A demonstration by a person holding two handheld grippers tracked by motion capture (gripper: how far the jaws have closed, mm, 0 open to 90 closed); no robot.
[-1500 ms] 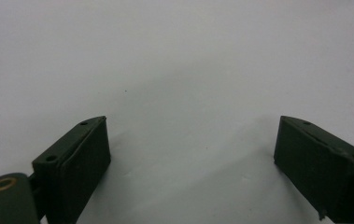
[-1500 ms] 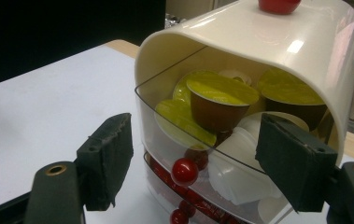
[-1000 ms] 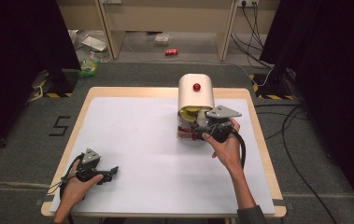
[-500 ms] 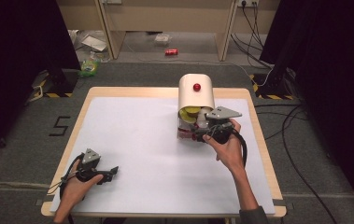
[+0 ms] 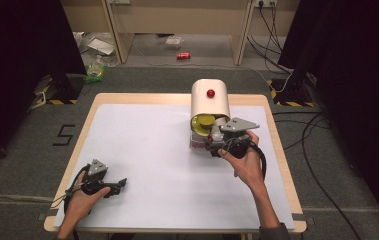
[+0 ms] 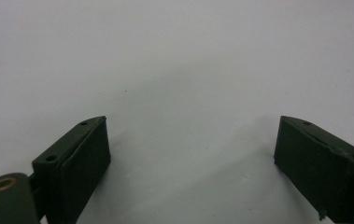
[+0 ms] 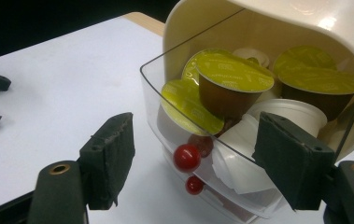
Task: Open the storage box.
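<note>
Capsule dispenser [image 5: 210,105], a cream domed box with a red button on top, stands at about one o'clock on the table [image 5: 142,150], near the far edge. Its clear drawer [image 7: 198,140] is tipped out toward the person, showing green-lidded coffee capsules [image 7: 230,74] and white pods heaped inside. A red knob [image 7: 187,157] sits on the drawer's front, with a second, smaller red knob below it.

Right gripper [image 7: 193,158] is levelled at that front, its jaws straddling the red knob but touching nothing; they have just been closing a little, and the knob lies between them with gaps on both sides. Judging by the aim, the knob is the handle being lined up for a pinch, so the drawer can be swung or pulled.

Left gripper [image 5: 108,186] rests at seven o'clock, well apart from the dispenser, jaws spread wide over bare tabletop and empty, probably parked so it stays out of the way.
</note>
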